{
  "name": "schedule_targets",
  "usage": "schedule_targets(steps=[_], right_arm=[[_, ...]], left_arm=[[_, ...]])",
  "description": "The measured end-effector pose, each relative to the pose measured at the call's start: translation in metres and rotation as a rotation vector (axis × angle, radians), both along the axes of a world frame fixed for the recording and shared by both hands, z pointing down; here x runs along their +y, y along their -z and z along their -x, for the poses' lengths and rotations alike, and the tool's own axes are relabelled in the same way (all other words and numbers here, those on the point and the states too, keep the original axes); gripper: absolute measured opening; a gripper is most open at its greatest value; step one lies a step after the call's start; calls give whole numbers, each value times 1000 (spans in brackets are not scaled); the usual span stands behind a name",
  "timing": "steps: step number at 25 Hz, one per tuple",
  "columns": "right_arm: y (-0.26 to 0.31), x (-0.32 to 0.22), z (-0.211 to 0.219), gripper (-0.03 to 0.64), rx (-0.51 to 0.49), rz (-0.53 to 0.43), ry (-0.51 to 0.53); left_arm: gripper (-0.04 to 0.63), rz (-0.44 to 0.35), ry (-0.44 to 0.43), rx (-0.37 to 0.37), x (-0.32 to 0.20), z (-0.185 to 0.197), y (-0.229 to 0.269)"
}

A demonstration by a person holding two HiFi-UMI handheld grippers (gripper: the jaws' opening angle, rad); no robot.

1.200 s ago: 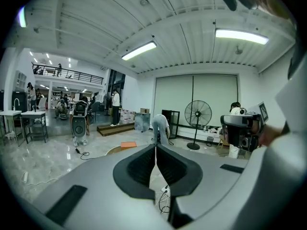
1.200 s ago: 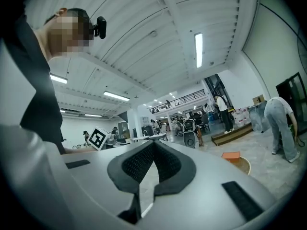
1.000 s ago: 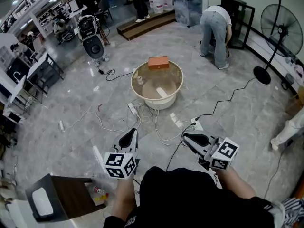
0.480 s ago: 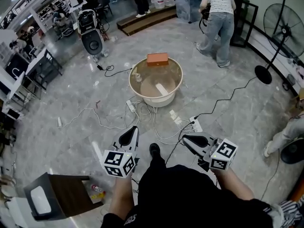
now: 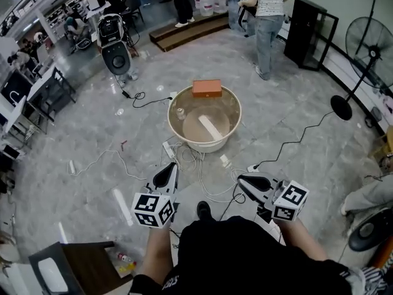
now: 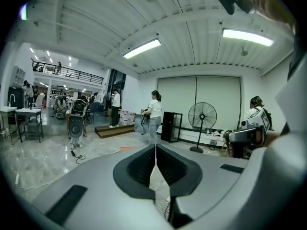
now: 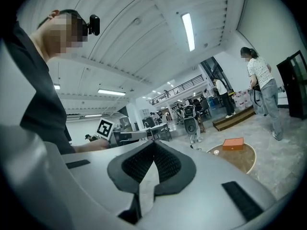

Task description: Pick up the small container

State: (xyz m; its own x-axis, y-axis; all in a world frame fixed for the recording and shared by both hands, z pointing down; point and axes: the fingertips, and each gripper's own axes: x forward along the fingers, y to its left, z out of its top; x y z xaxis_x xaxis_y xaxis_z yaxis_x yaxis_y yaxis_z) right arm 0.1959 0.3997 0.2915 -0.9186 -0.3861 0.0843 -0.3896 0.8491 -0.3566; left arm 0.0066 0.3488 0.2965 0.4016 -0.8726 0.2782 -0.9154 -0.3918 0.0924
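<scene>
The small container (image 5: 180, 112), a little clear jar, stands at the left inside a round beige rimmed table (image 5: 235, 105) on the floor ahead. An orange box (image 5: 207, 88) lies at the table's far rim and a white strip (image 5: 210, 128) lies in its middle. My left gripper (image 5: 172, 165) and right gripper (image 5: 240, 179) are held near my body, well short of the table, both shut with nothing between the jaws. In the right gripper view the shut right gripper (image 7: 153, 143) points past the orange box (image 7: 233, 143) and the container (image 7: 216, 152). The left gripper (image 6: 155, 145) also shows shut.
Cables and power strips (image 5: 225, 161) lie on the marble floor between me and the table. A dark stool (image 5: 80, 266) is at lower left, a standing fan (image 5: 370, 48) and a black cabinet (image 5: 310, 32) at right, a speaker (image 5: 115, 55) at back left. People stand at the back.
The round table has drifted slightly lower in view and my foot has come into view. The person in jeans at the back stood up and walked left. Both grippers stayed shut.
</scene>
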Motion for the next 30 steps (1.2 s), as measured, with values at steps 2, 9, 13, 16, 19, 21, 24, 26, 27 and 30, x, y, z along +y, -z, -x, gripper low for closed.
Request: schedule_targets(steps=[2,9,13,16,19,21,24,26,27,30], right_arm=[[1,-27,17,15,-1,0,3],[-6,-104,89,15,12,30,24],[-6,-141,129,14,28,32,24],[-3,-161,156,15,26,23,13],[-3,-172,175,15,27,30,12],[-5,-179,180,15,45,42,20],[-10,-197,179,15,48,70,-1],[-12,-213,180,15,31,89,-13],[-14,-221,182,15,25,95,-11],[-20,-249,189,15,18,99,15]], left_arm=[[23,10,-8,3,-26,12,-4],[23,55,-52,6,-96,59,-20],[23,68,-73,17,-130,91,-26],[23,69,-106,3,-147,108,-32],[23,73,-115,9,-163,122,-35],[23,77,-111,29,-174,126,-33],[23,90,-111,37,-191,131,-35],[23,93,-106,38,-203,137,-36],[23,93,-102,39,-209,140,-36],[23,95,-82,37,-232,146,-41]])
